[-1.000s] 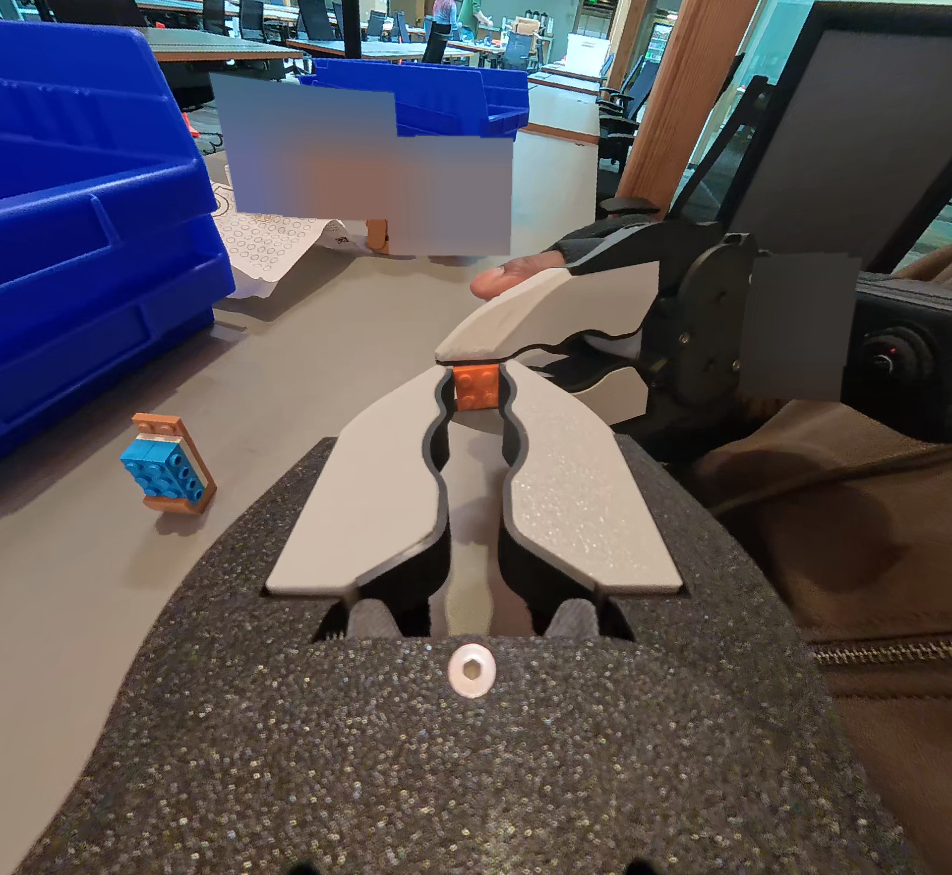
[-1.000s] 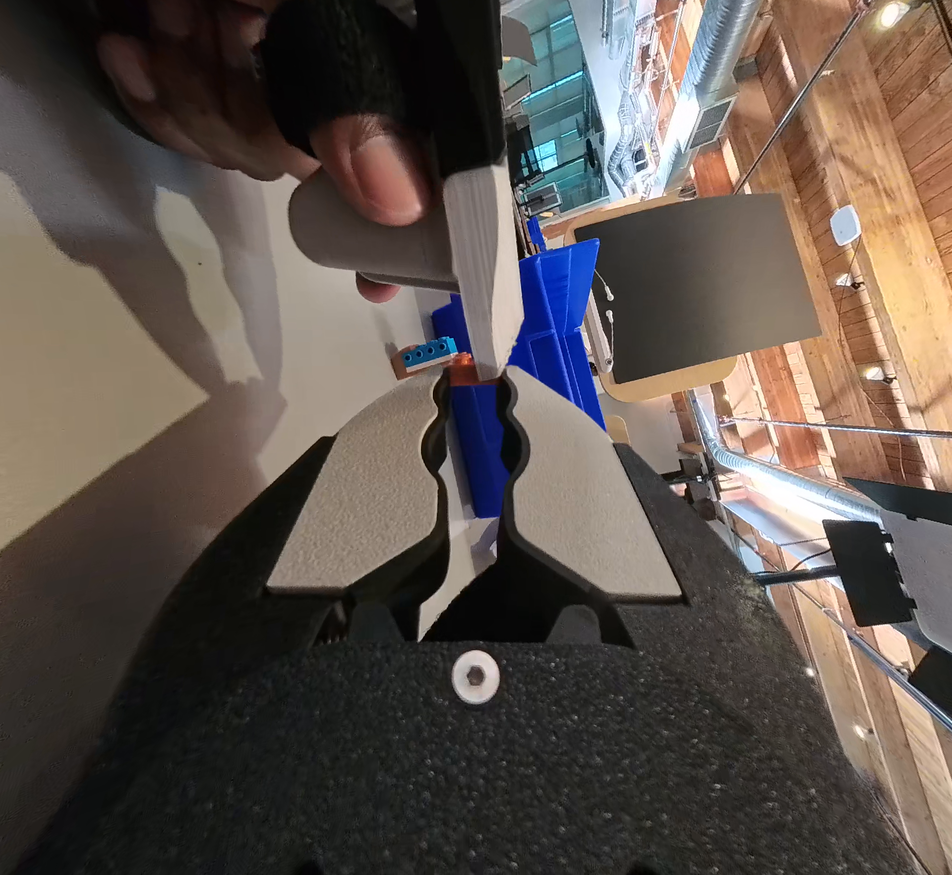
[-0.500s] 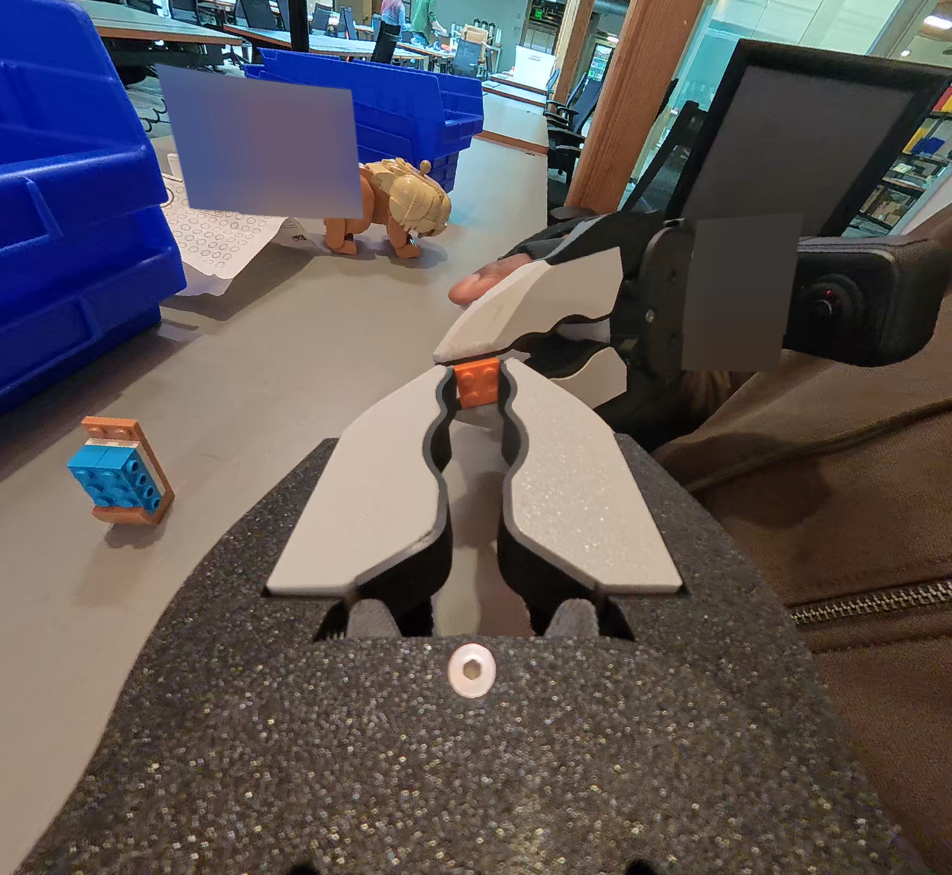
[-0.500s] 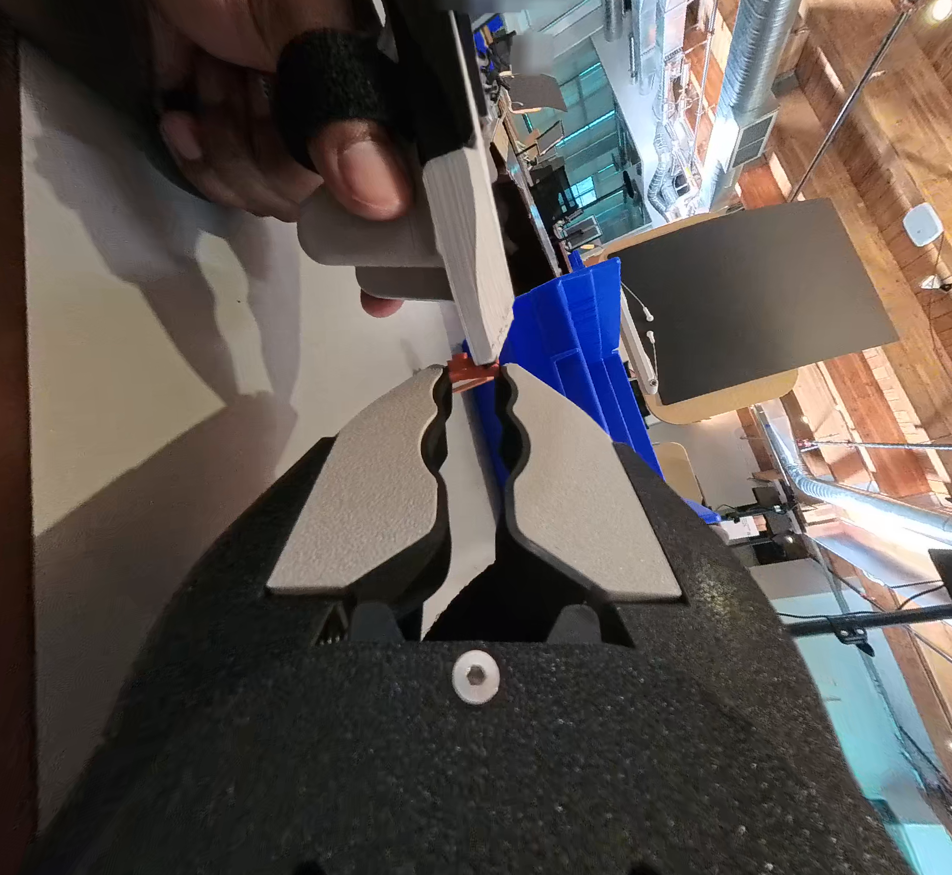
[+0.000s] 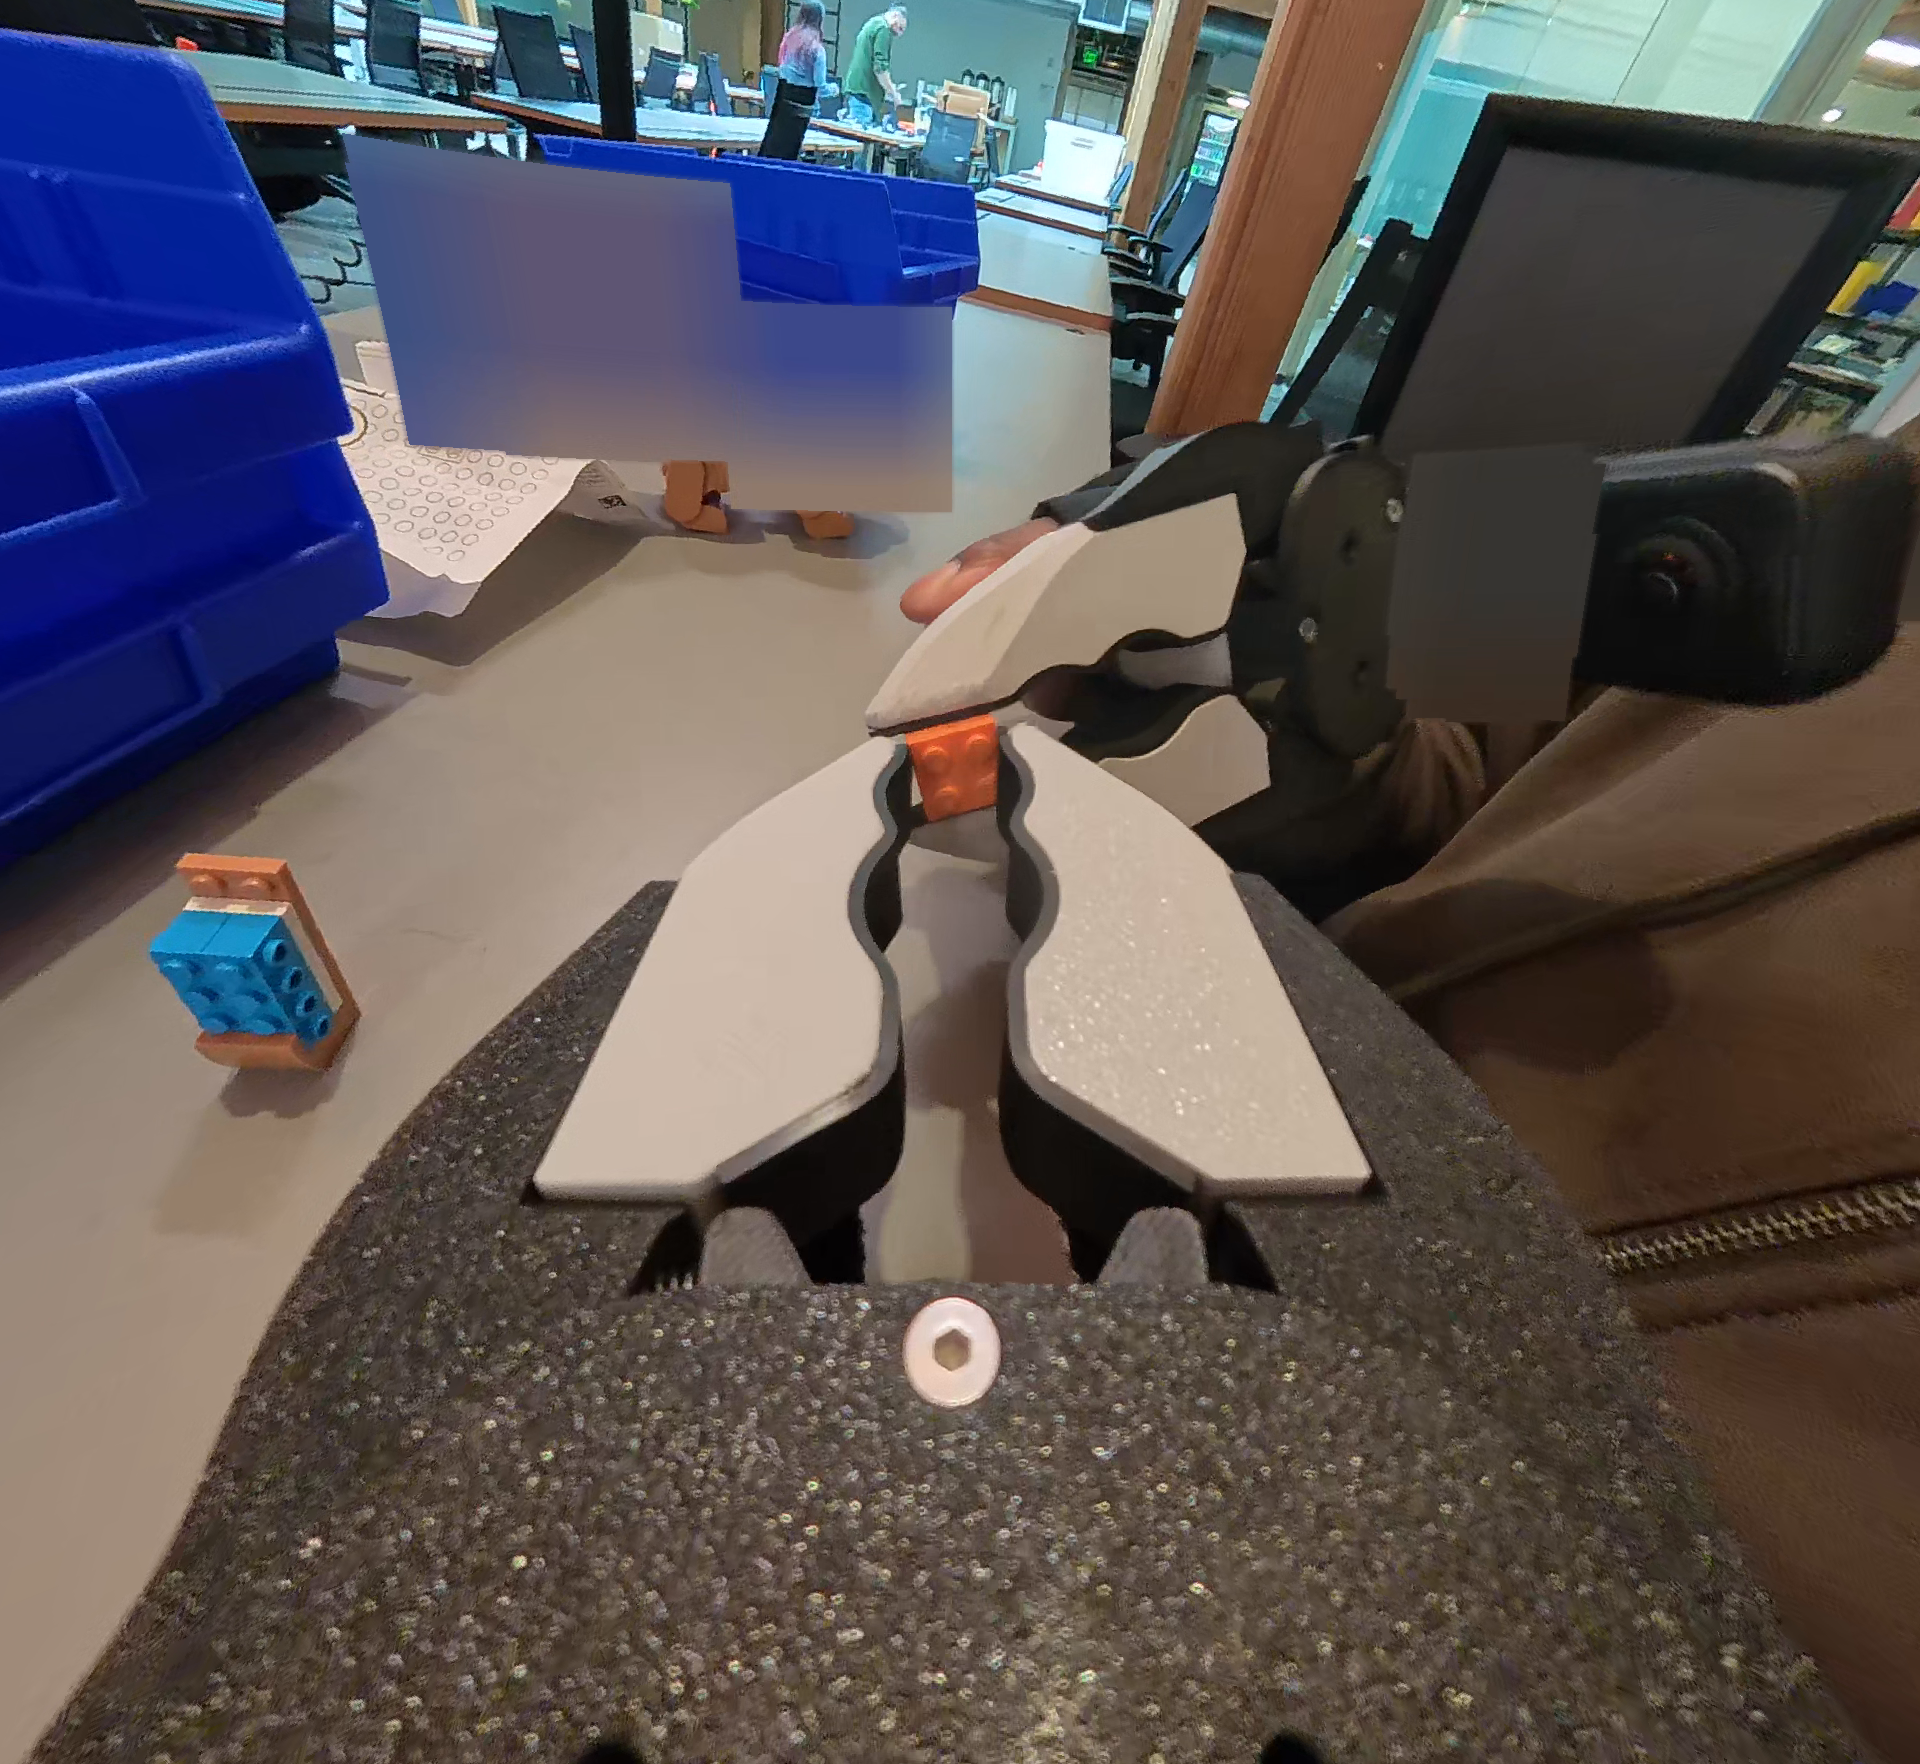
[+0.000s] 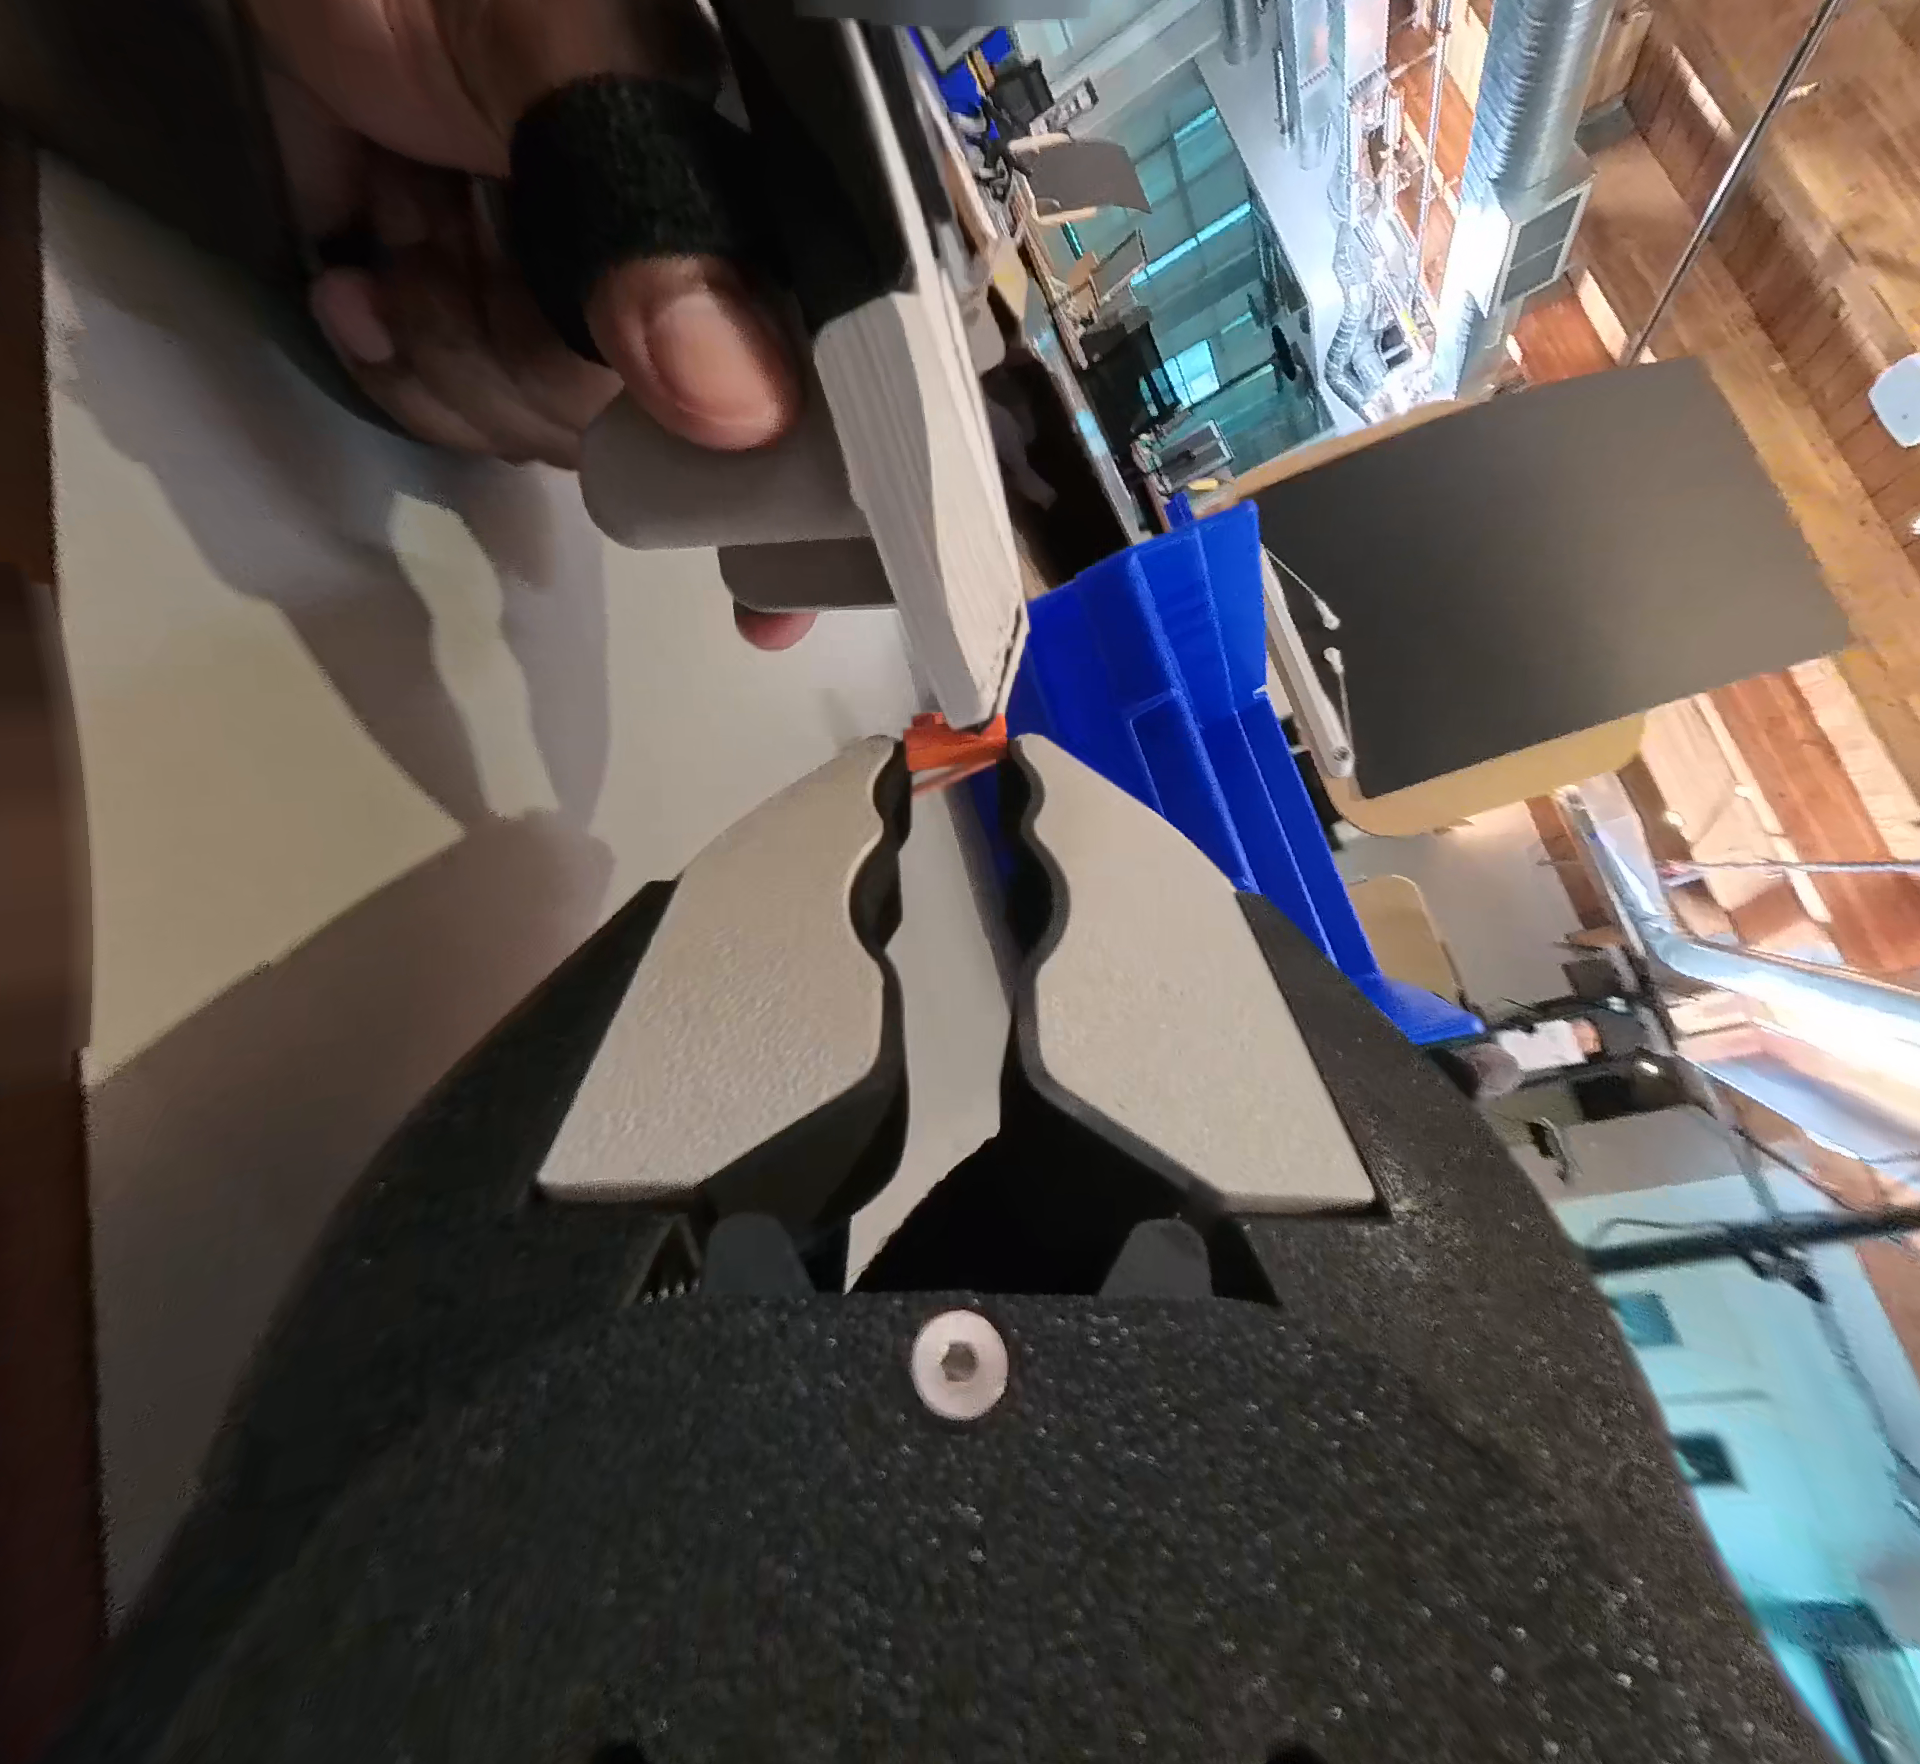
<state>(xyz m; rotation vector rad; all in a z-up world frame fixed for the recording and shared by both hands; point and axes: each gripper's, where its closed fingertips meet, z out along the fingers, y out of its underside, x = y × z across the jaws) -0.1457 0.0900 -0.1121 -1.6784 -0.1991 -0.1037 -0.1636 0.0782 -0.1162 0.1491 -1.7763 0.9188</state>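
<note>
Pinching a small orange studded plastic brick (image 5: 954, 767) between its fingertips, the left claw (image 5: 951, 764) is nearly closed on it, just as half a second ago. The brick is held in the air above the grey worktop (image 5: 520, 779). The right claw (image 6: 954, 758) has its tips narrowed on the same brick, coming in crosswise, so both claws grip one piece. What has changed is small: the left claw's camera has swung a little, so the tan toy animal (image 5: 707, 499) by the far blue plastic bin (image 5: 862, 249) is now mostly behind a blurred patch.

Only the left wrist view shows a blue-and-brown brick assembly (image 5: 255, 961) lying apart on the worktop near the large blue bin (image 5: 156, 467), and a white printed sheet (image 5: 457, 509) beyond. The right wrist view, tilted sideways, shows the hand (image 6: 436, 156) on the left claw's handle, a black-wrapped finger on the trigger. How firmly the right claw bites is hard to say, as only a sliver of the brick shows there.
</note>
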